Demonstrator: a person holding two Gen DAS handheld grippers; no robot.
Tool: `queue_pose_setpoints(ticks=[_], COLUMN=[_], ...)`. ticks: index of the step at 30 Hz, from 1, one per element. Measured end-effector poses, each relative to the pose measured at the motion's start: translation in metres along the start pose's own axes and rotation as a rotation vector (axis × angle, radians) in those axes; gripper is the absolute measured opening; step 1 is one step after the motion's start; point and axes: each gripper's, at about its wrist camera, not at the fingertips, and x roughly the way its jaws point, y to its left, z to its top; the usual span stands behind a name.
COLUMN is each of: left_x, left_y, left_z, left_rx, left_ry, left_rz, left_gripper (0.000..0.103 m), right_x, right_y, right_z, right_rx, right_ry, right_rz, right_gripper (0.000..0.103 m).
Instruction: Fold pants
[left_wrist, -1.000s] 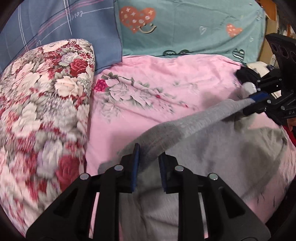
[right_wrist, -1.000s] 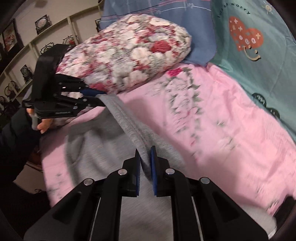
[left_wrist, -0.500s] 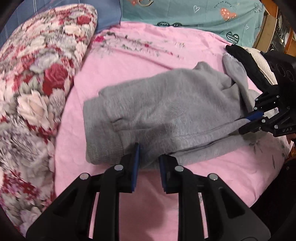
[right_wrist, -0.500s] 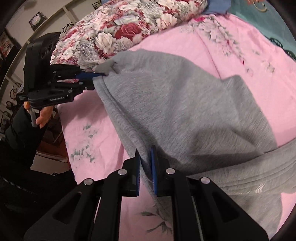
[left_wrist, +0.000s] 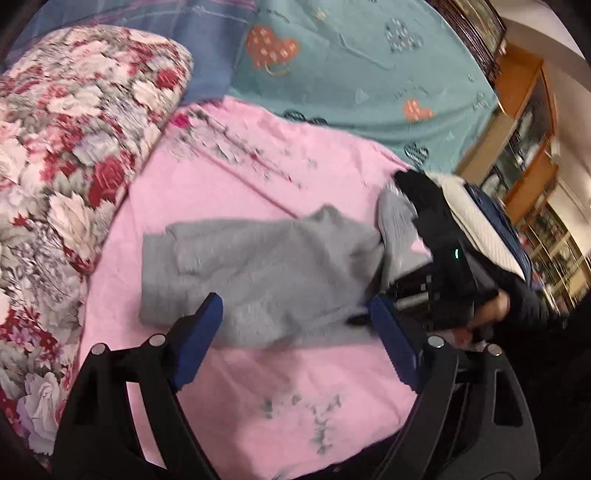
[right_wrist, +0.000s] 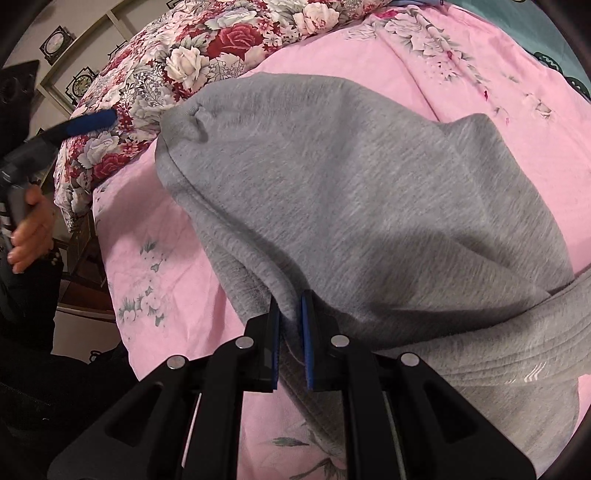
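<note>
Grey sweatpants (left_wrist: 266, 280) lie folded over on the pink bedsheet (left_wrist: 295, 406). My left gripper (left_wrist: 295, 347) is open wide and empty, just above the near edge of the pants. My right gripper (right_wrist: 290, 343) is shut on the near edge of the grey pants (right_wrist: 369, 192), which fill most of the right wrist view. The right gripper also shows at the right of the left wrist view (left_wrist: 424, 295), at the pants' right end. A blue pad of the left gripper (right_wrist: 92, 122) shows at the upper left of the right wrist view.
A floral pillow (left_wrist: 66, 166) lies along the left of the bed. A teal blanket with hearts (left_wrist: 351, 66) covers the far side. Black and white clothes (left_wrist: 461, 206) sit at the right edge. Wooden shelves (left_wrist: 532, 110) stand beyond. The bed edge (right_wrist: 107, 280) drops off to the left.
Both grippers laid the grey pants down over themselves on the sheet. My left gripper has opened and let go of the pants' edge. The right gripper stays shut on the fabric.
</note>
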Motion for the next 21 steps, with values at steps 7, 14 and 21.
queue_pose_setpoints(ticks=[7, 14, 21], left_x=[0.084, 0.119, 0.124], left_y=[-0.007, 0.008, 0.02], left_z=[0.007, -0.019, -0.023], left_rx=[-0.137, -0.245, -0.301], left_ry=[0.187, 0.288, 0.29], left_rz=[0.229, 0.315, 0.299], left_gripper=[0.013, 0.005, 0.005], right_x=[-0.013, -0.047, 0.014], right_y=[0.012, 0.022, 0.014], right_z=[-0.008, 0.008, 0.015], right_rx=[-0.018, 0.0, 0.094], right_ry=[-0.006, -0.113, 0.04], right_rz=[-0.006, 0.041, 0.046], right_gripper=[0.032, 0.017, 0.014])
